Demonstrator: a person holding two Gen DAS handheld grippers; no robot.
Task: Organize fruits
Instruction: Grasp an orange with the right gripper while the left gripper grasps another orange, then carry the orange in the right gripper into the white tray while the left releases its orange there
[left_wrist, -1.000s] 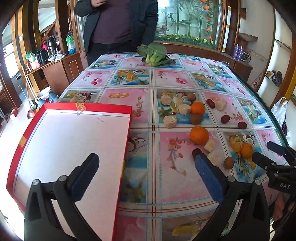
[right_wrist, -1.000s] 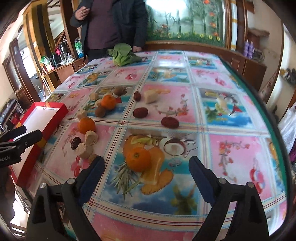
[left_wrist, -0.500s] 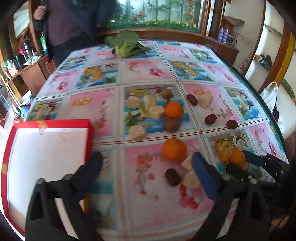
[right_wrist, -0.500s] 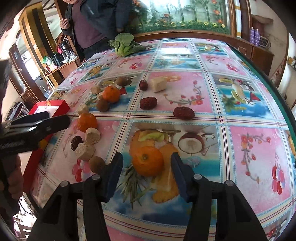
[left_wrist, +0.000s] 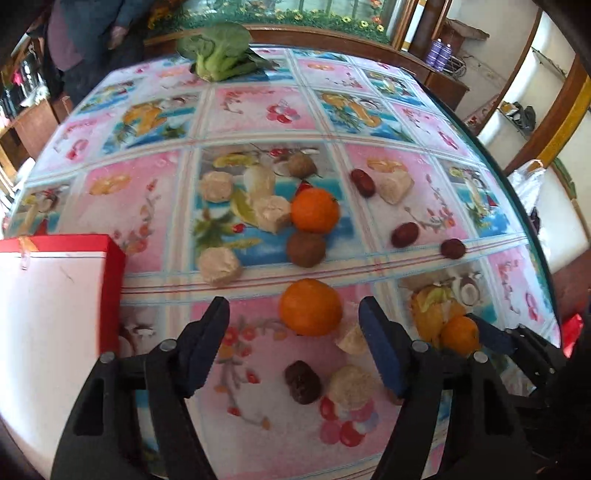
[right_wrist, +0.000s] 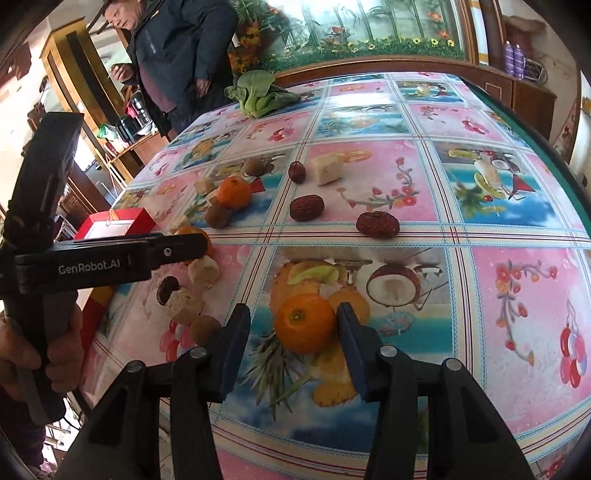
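On the table: a flowered cloth (right_wrist: 498, 192) carried scattered fruit, pale chunks and dark dates.
Right gripper (right_wrist: 291, 325): its jaws had just been closing around an orange (right_wrist: 304, 323) lying on a printed pineapple; the right pad touched it, and a thin gap seemingly remained on the left, so no firm grip was shown.
Left gripper (left_wrist: 293, 319): jaws apart and closing in, with nothing pressed between them; a second orange (left_wrist: 310, 307) lay just beyond its tips.
Red box (left_wrist: 55, 295): at the table's left edge, white inside.
Greens (left_wrist: 218, 51): far end, beside a standing person (right_wrist: 177, 55).
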